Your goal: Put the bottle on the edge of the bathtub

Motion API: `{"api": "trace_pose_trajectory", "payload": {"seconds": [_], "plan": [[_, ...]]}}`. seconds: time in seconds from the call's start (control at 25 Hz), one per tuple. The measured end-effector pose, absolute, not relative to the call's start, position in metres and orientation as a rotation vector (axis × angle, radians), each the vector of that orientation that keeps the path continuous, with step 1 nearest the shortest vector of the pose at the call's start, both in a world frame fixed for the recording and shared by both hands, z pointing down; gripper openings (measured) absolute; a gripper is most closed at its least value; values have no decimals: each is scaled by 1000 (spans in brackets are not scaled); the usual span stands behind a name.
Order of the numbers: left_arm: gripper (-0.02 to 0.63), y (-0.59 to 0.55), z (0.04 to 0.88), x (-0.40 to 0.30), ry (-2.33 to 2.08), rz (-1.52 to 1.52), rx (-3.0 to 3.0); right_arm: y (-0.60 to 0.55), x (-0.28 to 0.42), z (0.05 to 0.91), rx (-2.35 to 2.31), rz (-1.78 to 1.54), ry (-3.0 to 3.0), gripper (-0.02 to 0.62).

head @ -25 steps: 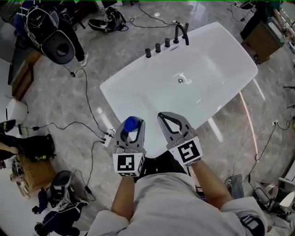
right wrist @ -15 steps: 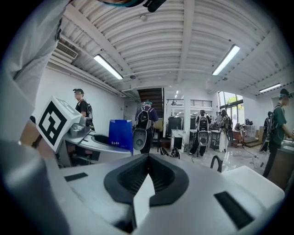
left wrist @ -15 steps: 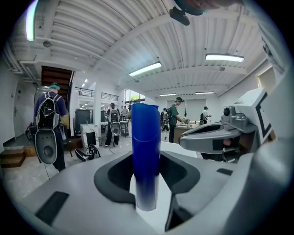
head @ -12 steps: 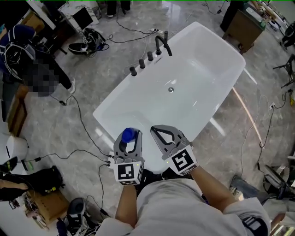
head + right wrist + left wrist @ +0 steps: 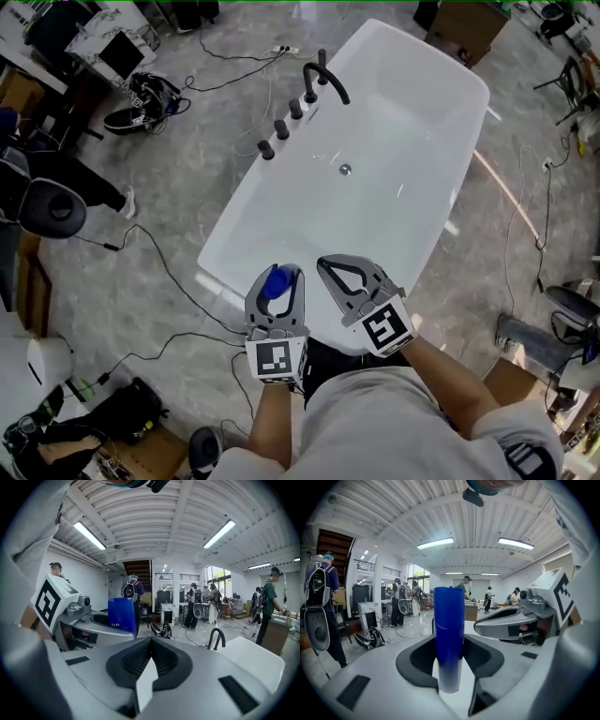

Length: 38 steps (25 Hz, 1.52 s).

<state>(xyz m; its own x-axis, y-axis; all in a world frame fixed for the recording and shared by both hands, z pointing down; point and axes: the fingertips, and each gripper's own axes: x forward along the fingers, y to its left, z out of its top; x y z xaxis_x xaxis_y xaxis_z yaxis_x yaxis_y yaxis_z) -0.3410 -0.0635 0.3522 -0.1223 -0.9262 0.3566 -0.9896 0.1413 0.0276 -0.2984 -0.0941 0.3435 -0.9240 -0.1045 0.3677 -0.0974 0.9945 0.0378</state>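
Bottle (image 5: pixel 449 634): blue and upright, pinched between the jaws of the left gripper (image 5: pixel 275 274). It does not touch the tub.
Left gripper: its jaws press on the bottle from both sides. It hangs over the near end of the tub (image 5: pixel 375 234), close to the near rim.
Right gripper (image 5: pixel 328 264): just to the right of the left one, jaws pressed together with nothing between them.
Tub: white, and stretches forward from both grippers. The tap (image 5: pixel 323 80) is far ahead, on the left rim.
Done: the bottle is in the grip and over the tub.
Left to do: in my judgement, to lower the bottle onto the rim and open the jaws.
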Motion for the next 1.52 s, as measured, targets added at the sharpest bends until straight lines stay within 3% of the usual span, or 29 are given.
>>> {"api": "trace_pose_trajectory", "payload": {"seconds": [0.88,1.52], "plan": [[170,-95,526,-481,-1919,356,1992,-119,-392,537,389,192,-2606,6],[170,-124,606,-551,-1931,444,1960,-124,-408,583,445,259,-2501,6]]}}
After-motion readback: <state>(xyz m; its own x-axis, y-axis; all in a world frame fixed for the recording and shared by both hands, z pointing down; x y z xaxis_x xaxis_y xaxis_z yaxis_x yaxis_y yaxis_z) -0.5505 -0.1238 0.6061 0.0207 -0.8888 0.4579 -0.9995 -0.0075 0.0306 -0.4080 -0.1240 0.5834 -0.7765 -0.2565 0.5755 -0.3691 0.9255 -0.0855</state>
